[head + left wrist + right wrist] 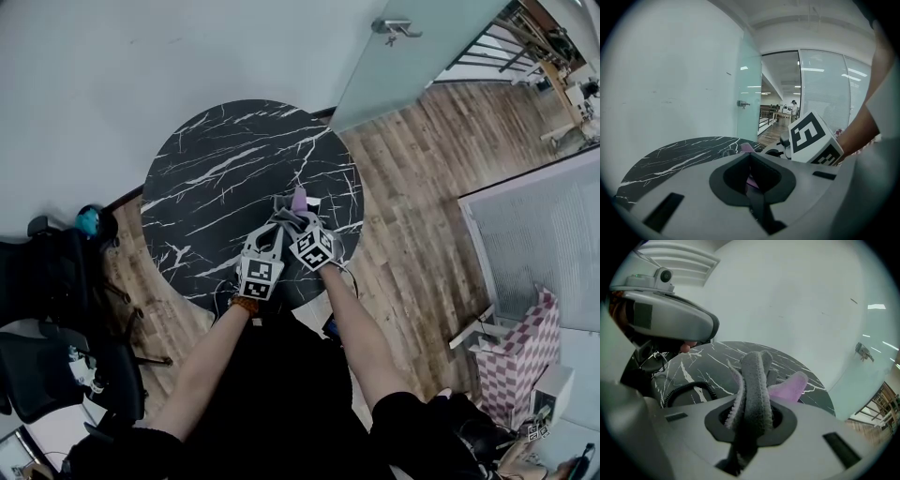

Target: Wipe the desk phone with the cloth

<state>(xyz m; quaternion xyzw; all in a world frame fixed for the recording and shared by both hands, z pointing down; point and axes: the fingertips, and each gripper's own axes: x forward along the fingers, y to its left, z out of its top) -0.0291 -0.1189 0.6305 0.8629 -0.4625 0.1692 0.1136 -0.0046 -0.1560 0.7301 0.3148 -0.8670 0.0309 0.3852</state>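
On the round black marble table point(216, 178) both grippers meet near the front right edge. My right gripper point(302, 223) point(749, 425) is shut on a grey and pink cloth point(754, 380) point(298, 204), which stands up out of its jaws. My left gripper point(275, 231) point(752, 180) sits just left of it, its jaws pressed together with a sliver of the pink cloth point(744, 147) at their tips. The desk phone is mostly hidden under the grippers. Only its black coiled cord point(689, 390) shows, lying on the table to the left.
Black office chairs point(47, 375) stand left of the table, close to its edge. A white wall runs behind it, with a glass door point(412, 66) at the back right. A pink checkered box point(520, 356) sits on the wood floor at the right.
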